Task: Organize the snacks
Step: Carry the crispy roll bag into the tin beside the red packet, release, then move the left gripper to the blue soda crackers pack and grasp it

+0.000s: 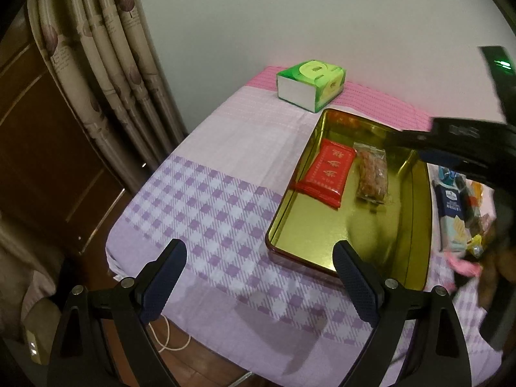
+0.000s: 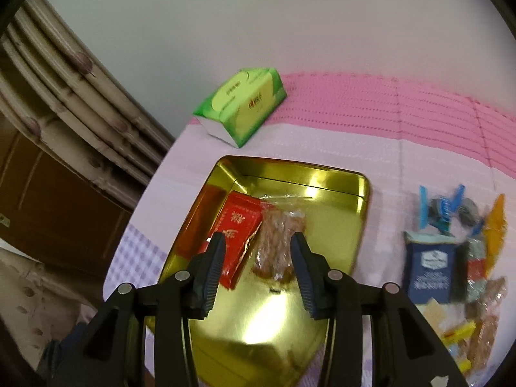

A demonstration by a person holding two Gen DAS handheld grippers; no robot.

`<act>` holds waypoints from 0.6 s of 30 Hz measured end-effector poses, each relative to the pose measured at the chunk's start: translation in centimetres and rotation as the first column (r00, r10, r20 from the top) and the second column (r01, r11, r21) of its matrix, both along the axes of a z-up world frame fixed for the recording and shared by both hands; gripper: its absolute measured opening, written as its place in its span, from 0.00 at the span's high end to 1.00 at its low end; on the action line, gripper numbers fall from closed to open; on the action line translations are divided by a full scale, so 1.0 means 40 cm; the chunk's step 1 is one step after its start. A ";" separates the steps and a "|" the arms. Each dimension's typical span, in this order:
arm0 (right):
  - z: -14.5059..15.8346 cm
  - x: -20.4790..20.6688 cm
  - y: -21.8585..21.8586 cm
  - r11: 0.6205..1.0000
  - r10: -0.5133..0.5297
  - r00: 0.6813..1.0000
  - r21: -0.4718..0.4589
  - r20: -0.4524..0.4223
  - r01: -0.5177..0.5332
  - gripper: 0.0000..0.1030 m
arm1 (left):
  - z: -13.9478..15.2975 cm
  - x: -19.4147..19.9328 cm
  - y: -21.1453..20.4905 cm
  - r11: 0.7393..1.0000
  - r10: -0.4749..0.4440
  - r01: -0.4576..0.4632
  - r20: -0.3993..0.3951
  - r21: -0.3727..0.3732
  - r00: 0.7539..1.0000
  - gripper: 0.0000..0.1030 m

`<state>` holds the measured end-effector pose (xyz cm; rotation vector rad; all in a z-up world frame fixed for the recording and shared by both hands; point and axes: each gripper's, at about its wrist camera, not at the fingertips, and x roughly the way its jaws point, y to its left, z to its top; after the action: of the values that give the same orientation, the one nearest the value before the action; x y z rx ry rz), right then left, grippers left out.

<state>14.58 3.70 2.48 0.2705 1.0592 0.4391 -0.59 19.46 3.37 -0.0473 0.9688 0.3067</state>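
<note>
A gold tin tray (image 1: 322, 235) (image 2: 290, 322) lies on the checked tablecloth. Inside it a red snack packet (image 1: 325, 172) (image 2: 238, 225) and a clear packet of brown snack (image 1: 371, 174) (image 2: 277, 242) lie side by side. My right gripper (image 2: 258, 238) hovers above the tray over those two packets, its pads apart and touching neither. Its black frame (image 1: 461, 142) reaches in from the right in the left wrist view. My left gripper (image 1: 259, 248) stands wide open and empty above the cloth at the tray's near left corner.
A pile of loose snacks, with a dark blue packet (image 2: 432, 274) (image 1: 451, 206), lies right of the tray. A green tissue pack (image 1: 311, 85) (image 2: 242, 106) sits at the back by the wall. A curtain (image 1: 106, 64) and a wooden cabinet (image 1: 48, 161) stand beyond the table's left edge.
</note>
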 end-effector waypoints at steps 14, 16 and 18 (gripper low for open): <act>0.011 -0.304 -0.413 0.956 -0.233 0.956 -0.138 0.180 0.259 0.39 | 0.014 -0.019 -0.052 0.995 -0.049 0.048 0.016 0.083 0.999 0.11; -0.017 -0.339 -0.502 0.924 -0.299 0.939 -0.193 0.171 0.330 0.38 | 0.018 -0.026 -0.066 0.993 -0.069 0.066 0.025 0.102 0.997 0.11; -0.045 -0.363 -0.569 0.898 -0.344 0.924 -0.229 0.164 0.375 0.38 | 0.025 -0.032 -0.085 0.987 -0.104 0.100 0.034 0.125 0.994 0.11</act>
<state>0.08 -19.04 0.69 0.2006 0.9109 -0.0193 -1.86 16.05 4.35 0.1080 0.9076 0.2695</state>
